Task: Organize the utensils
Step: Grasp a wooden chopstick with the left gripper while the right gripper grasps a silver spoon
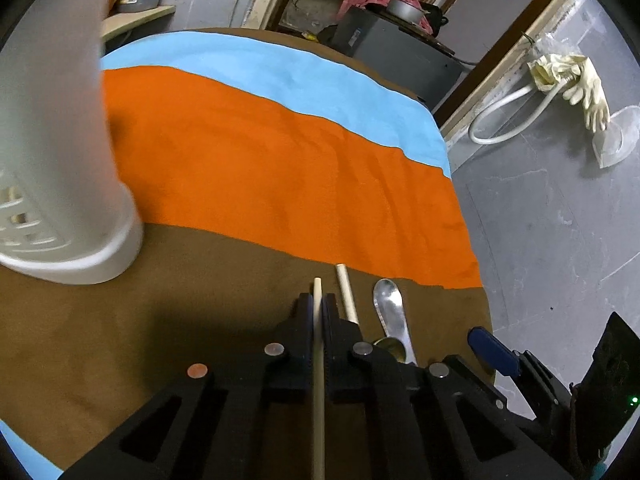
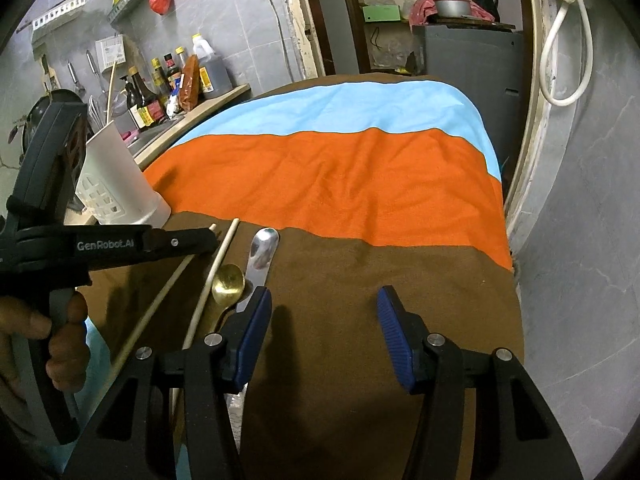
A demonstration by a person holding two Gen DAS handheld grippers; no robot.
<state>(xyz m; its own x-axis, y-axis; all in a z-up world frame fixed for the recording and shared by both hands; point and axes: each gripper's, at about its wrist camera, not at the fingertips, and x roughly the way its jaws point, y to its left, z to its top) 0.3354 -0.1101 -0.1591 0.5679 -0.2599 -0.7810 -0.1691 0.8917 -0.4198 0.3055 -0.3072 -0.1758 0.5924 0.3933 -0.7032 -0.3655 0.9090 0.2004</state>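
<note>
the left gripper [image 1: 318,308] has its fingers clamped on one chopstick [image 1: 318,360], likely bound for the white utensil holder [image 1: 60,184] far left, while the right gripper [image 2: 324,320] waits with fingers apart and empty near the metal spoon [image 2: 262,256].

Brass spoon [image 1: 390,346] bowl behind left gripper [image 1: 319,304].

My table [image 2: 472,80] is draped in a striped cloth [image 2: 340,176] of brown, orange and light blue bands. On the brown band lie two pale wooden chopsticks [image 2: 218,264], a silver spoon [image 2: 262,256] and a brass spoon [image 2: 228,282], close together side by side. A white utensil holder [image 2: 120,184] stands upright at the cloth's left edge.
</note>
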